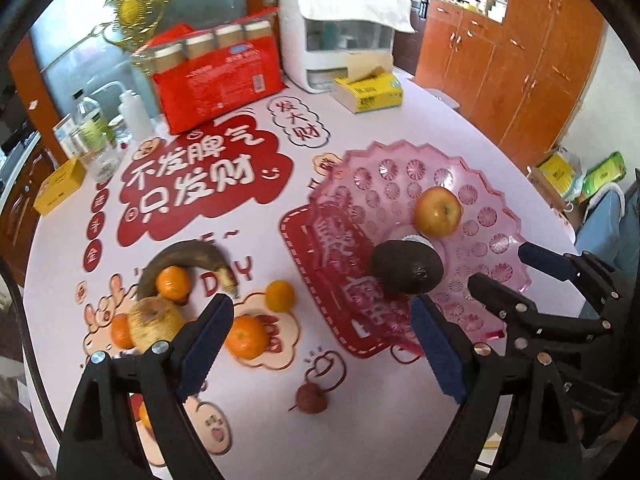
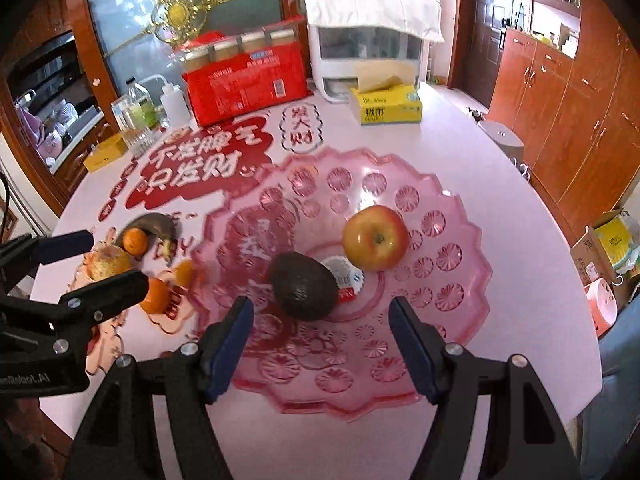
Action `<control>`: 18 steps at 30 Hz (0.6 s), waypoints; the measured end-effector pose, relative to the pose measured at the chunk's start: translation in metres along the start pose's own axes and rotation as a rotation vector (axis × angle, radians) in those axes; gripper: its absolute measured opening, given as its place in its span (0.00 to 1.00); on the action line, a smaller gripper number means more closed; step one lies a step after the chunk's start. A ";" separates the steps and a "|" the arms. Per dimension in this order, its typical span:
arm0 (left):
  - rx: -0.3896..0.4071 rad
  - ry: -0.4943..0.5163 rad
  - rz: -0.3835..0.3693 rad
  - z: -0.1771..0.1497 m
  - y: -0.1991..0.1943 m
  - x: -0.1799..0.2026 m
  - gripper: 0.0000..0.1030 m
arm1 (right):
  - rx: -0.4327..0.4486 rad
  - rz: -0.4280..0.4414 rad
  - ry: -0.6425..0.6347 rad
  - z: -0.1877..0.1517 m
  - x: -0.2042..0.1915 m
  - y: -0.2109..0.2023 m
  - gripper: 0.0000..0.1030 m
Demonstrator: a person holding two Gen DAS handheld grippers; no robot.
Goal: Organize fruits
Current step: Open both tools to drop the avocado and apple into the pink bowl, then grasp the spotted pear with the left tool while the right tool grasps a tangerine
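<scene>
Left gripper (image 1: 320, 344): jaws wide apart, holding nothing, hovering above the table (image 1: 256, 376). Right gripper (image 2: 322, 344): jaws also wide apart and empty, poised over the near rim of the pink plate (image 2: 460, 280).

Nearest the left gripper: a small dark-red lychee-like fruit (image 1: 311, 398) alone on the tablecloth. Just beyond, the loose fruit cluster: orange (image 1: 245, 337) beside the left finger, pale wrinkled apple (image 1: 154, 323) with a second orange (image 1: 120, 332) touching it, a third orange (image 1: 173, 282) resting against a blackened banana (image 1: 188, 258), and a fourth orange (image 1: 280, 290) slightly apart, toward the plate.

In the plate: dark avocado (image 2: 302, 286) near centre, touching a white-and-red labelled item (image 2: 346, 278) partly hidden behind it; red-yellow apple (image 2: 376, 238) just beyond, stem up.

Far edge of table: yellow tissue box (image 2: 386, 106), red package (image 2: 244, 80), white covered appliance (image 2: 368, 40), bottles (image 2: 138, 114) at far left.
</scene>
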State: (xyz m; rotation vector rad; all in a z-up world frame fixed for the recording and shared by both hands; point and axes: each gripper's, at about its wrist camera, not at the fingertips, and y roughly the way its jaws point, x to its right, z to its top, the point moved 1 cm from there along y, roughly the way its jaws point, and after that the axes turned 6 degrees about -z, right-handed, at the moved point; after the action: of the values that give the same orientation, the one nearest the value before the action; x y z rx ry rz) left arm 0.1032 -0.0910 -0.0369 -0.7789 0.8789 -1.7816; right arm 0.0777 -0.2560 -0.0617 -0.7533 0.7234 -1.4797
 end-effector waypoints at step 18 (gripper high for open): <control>0.089 -0.162 0.132 -0.054 -0.089 -0.112 0.87 | 0.074 0.104 -0.080 0.011 -0.099 -0.047 0.69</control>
State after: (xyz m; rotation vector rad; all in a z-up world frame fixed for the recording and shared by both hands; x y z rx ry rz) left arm 0.0541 0.0500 -0.0050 -0.7774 0.7226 -1.6066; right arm 0.0612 -0.1554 -0.0200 -0.7041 0.6349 -1.3667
